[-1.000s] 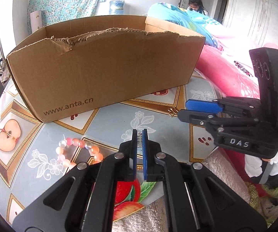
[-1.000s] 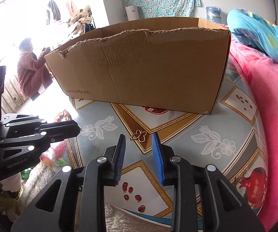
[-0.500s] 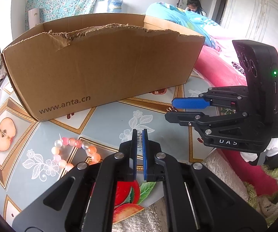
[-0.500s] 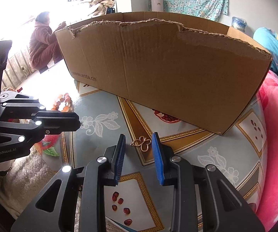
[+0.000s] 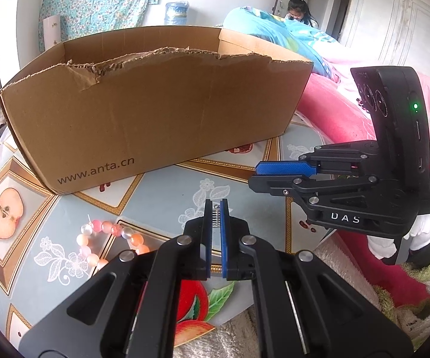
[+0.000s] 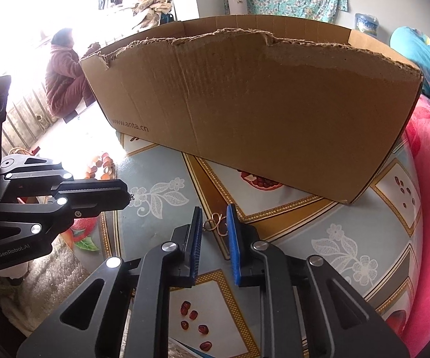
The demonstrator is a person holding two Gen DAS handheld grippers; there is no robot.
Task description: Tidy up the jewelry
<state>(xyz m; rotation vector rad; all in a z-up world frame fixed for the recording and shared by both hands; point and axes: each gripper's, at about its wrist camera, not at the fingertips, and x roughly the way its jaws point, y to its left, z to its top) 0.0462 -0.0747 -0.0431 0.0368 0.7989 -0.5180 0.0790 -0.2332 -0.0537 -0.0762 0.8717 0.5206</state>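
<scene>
Closing on the small gold-coloured wire trinket (image 6: pixel 215 223), lying flat on the fruit-patterned oilcloth of the table (image 6: pixel 349 238) just in front of the tall brown cardboard box (image 6: pixel 259 113). Right gripper (image 6: pixel 214 220) angled down with the trinket between its blue pads; jaws have just been narrowing, yet a gap to each pad remains, so no grip so far. Best finished by lowering the tips until they brush the cloth, centring the loops between the pads, then squeezing slowly, since thin wire lying flat can easily slip under a pad or skate sideways. Worth confirming that the piece lifts with the jaws before rising over the torn box rim. Left gripper (image 5: pixel 216 213) held beside it, jaws nearly together and pinching a small silvery toothed piece (image 5: pixel 215 217), exact kind too small to tell. Bracelet of pink, orange and clear beads (image 5: pixel 107 241) resting on the cloth near the left jaws, untouched and seemingly awaiting collection. Should be kept clear of the left gripper while closing, given how near the two stand.
</scene>
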